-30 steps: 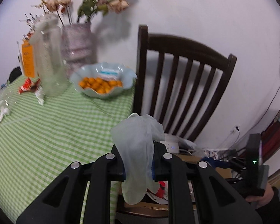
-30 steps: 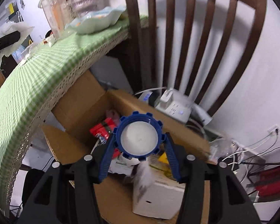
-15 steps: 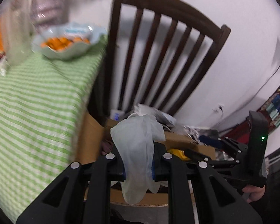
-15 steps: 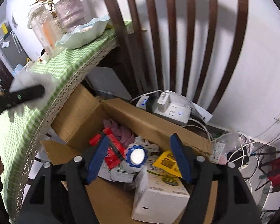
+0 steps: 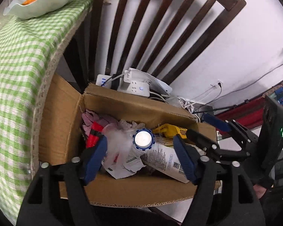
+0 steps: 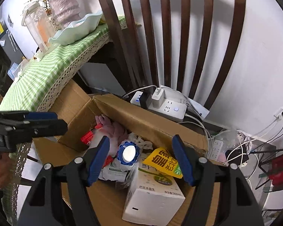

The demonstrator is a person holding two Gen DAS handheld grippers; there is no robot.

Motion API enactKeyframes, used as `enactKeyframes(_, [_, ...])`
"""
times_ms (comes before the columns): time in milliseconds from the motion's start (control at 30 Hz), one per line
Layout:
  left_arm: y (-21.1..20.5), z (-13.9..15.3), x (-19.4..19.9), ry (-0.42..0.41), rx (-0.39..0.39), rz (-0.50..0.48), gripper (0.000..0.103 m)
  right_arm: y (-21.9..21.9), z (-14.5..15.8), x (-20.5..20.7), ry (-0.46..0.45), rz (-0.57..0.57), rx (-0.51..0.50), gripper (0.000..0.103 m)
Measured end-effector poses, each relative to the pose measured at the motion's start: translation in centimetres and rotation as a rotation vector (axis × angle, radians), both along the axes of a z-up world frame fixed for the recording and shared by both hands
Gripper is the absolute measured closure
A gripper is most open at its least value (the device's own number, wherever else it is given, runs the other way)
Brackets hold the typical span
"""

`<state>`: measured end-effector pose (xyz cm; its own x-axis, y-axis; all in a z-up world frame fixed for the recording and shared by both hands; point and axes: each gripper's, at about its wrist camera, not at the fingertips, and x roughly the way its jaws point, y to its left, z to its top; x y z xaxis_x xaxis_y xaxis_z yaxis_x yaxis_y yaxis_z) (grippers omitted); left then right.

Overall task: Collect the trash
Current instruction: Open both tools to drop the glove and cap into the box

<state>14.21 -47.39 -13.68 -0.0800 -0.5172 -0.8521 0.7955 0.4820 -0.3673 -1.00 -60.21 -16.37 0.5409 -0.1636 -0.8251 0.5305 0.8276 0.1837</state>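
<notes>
Cardboard is filling the middle of both views: an open cardboard box [image 5: 126,105] is standing on the floor between the green-checked bench [image 5: 18,60] and a dark wooden chair [image 5: 160,28], and both grippers are pointing steeply down into it.

Over the box, the left gripper [image 5: 141,158] is hanging released; its jaws have just been opening and nothing is pressed between the blue pads, though a pale, filmy glove [image 5: 116,141] is lying blurred just below them on the trash. Beside it the right gripper [image 6: 141,160] is also standing wide apart and gripping nothing. From the left wrist view it is showing at the right edge, with part of a hand [image 5: 260,188] cut off beneath it.

Directly under both grippers, a blue-rimmed lid [image 6: 129,154] is resting on the heap, beside a white carton [image 6: 152,194] and a yellow packet [image 6: 164,162]. Red wrappers [image 5: 93,135] are half buried, hard to make out.
</notes>
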Motion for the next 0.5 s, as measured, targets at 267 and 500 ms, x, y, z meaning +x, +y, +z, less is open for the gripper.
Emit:
enactKeyframes(267, [1.0, 1.0, 1.2, -0.025, -0.015, 0.038, 0.030, 0.5, 0.2, 0.5, -0.002, 0.015, -0.009, 0.037])
enactKeyframes(500, [3.5, 3.2, 2.4, -0.088, -0.063, 0.102, 0.030, 1.3, 1.2, 1.5, -0.021, 0.039, -0.030, 0.037])
